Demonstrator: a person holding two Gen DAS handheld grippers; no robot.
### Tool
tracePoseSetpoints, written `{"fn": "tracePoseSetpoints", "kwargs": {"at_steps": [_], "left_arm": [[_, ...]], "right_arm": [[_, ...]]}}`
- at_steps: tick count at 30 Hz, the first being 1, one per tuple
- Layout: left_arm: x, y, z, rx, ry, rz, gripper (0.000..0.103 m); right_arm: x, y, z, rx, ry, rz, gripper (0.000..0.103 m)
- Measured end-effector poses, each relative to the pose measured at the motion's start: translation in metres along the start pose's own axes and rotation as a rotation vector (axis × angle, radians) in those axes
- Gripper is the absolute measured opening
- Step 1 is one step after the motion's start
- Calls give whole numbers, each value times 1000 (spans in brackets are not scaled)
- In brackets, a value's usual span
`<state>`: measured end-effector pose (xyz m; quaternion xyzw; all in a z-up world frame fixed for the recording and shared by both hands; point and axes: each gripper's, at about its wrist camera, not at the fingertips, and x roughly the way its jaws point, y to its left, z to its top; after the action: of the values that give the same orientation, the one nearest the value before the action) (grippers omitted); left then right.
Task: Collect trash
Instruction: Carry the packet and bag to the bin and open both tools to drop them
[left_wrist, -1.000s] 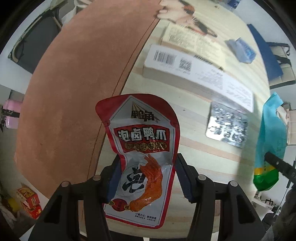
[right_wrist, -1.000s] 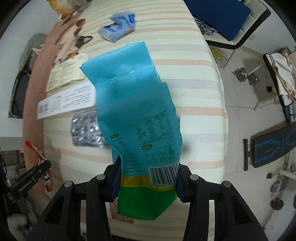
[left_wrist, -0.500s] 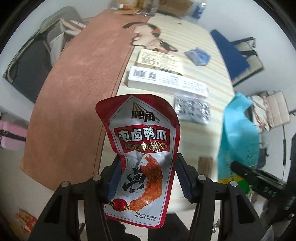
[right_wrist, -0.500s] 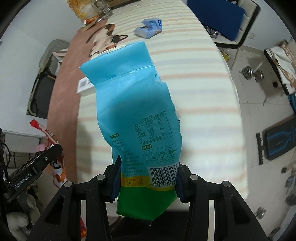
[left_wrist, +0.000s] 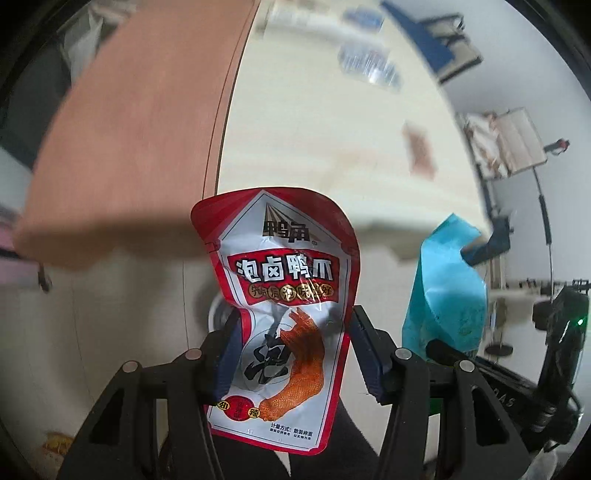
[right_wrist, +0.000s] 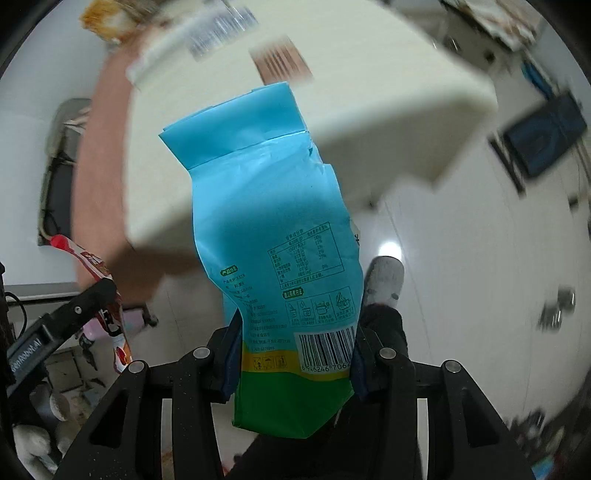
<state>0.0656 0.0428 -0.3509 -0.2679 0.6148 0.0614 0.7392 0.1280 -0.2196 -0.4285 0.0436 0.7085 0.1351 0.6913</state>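
My left gripper (left_wrist: 291, 354) is shut on a red and white snack pouch (left_wrist: 284, 295) printed with an orange duck foot; the pouch stands up between the blue pads. In the right wrist view my right gripper (right_wrist: 295, 354) is shut on a blue and green food bag (right_wrist: 273, 236) with a barcode. Both grippers hang past the near end of the table (left_wrist: 314, 122), over the floor. The blue bag (left_wrist: 447, 288) shows at the right of the left wrist view, and the red pouch (right_wrist: 99, 288) at the left of the right wrist view.
A brown mat (left_wrist: 140, 110) covers the table's left side. A blister pack (left_wrist: 369, 66) and a small brown item (left_wrist: 421, 151) lie blurred on the striped top. A round rim (left_wrist: 218, 314) shows on the floor behind the pouch. A person's slippered foot (right_wrist: 384, 280) stands on the white tiles.
Both grippers have swung back off the table's near end with their packets still held; the table top has slid up and away in both views and floor now fills the lower halves.
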Motion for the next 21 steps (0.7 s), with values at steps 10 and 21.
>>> {"fn": "tracePoseSetpoints", "kwargs": {"at_steps": [10, 21], "left_arm": [[204, 77, -46, -164, 240, -14, 53], [346, 134, -72, -186, 301, 57, 99]], "right_arm": [[216, -63, -70, 118, 202, 11, 48], [413, -91, -82, 87, 282, 45, 81]]}}
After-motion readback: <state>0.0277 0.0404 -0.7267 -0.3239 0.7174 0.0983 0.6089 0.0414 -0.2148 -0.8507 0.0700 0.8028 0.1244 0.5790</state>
